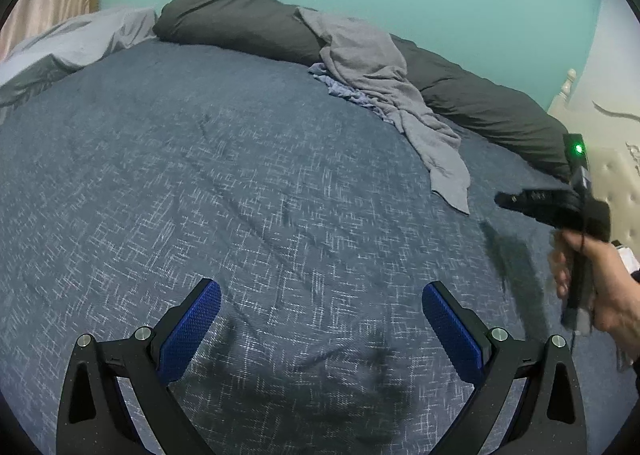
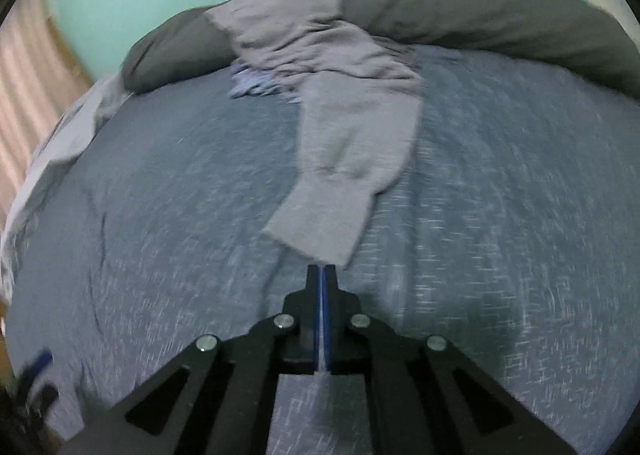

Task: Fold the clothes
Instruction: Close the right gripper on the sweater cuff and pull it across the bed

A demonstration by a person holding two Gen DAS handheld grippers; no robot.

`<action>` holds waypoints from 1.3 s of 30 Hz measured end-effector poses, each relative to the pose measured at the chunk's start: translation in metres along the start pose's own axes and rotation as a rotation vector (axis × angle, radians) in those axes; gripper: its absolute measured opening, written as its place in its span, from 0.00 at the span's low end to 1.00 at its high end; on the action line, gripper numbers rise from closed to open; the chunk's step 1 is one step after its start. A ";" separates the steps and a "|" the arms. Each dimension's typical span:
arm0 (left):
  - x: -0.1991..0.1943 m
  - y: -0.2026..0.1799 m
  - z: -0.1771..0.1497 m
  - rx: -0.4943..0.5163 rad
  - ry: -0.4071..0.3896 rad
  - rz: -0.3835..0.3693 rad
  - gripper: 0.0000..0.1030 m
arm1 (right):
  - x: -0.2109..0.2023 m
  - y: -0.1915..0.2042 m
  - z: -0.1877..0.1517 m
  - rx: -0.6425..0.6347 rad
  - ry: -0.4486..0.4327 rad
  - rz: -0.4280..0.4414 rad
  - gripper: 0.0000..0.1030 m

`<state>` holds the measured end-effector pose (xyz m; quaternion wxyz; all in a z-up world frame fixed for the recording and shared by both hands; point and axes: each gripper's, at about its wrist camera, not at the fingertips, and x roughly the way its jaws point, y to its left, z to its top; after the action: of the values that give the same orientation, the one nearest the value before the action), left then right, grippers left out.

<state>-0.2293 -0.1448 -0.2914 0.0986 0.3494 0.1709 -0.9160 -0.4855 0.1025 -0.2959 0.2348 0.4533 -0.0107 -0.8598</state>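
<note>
A grey garment (image 1: 384,79) lies crumpled across the dark grey duvet roll and trails a sleeve down onto the blue bedspread. In the right wrist view the grey garment (image 2: 352,135) stretches toward me, its cuff end just ahead of my right gripper (image 2: 322,271), which is shut; a thin pale strip shows between its pads, but I cannot tell if it is cloth. My left gripper (image 1: 320,295) is open and empty, low over the bedspread, well short of the garment. The right gripper also shows in the left wrist view (image 1: 520,201), held in a hand.
A light blue crumpled cloth (image 1: 344,89) lies under the garment's left edge. A dark grey duvet roll (image 1: 240,21) runs along the teal wall. A pale grey sheet (image 1: 72,43) is bunched at the left. The blue patterned bedspread (image 1: 200,195) covers the bed.
</note>
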 end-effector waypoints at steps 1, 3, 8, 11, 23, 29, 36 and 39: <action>0.001 0.001 0.000 -0.002 0.004 0.003 1.00 | 0.003 -0.004 0.003 0.027 -0.009 0.000 0.35; 0.004 0.003 -0.001 -0.005 0.011 0.008 1.00 | 0.010 -0.011 0.008 0.076 -0.020 0.007 0.60; 0.013 0.007 -0.005 -0.014 0.031 0.012 1.00 | 0.040 -0.012 0.017 0.114 -0.011 0.026 0.60; 0.014 0.006 -0.005 -0.007 0.032 0.013 1.00 | 0.060 -0.006 0.019 0.105 0.016 0.018 0.60; 0.016 0.004 -0.007 -0.003 0.036 0.022 1.00 | 0.060 0.019 0.015 -0.047 -0.013 -0.062 0.03; 0.014 0.004 -0.005 -0.008 0.027 0.025 1.00 | 0.010 0.035 -0.004 -0.128 -0.060 0.029 0.03; 0.010 0.007 -0.003 -0.029 0.021 0.016 1.00 | -0.048 0.034 -0.082 -0.207 0.019 0.109 0.03; 0.009 0.007 -0.002 -0.031 0.019 0.012 1.00 | -0.068 0.026 -0.118 -0.231 0.079 0.113 0.03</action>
<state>-0.2325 -0.1508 -0.3002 0.1081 0.3574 0.1837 -0.9093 -0.3502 0.1306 -0.3066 0.3339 0.4554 0.0719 -0.8222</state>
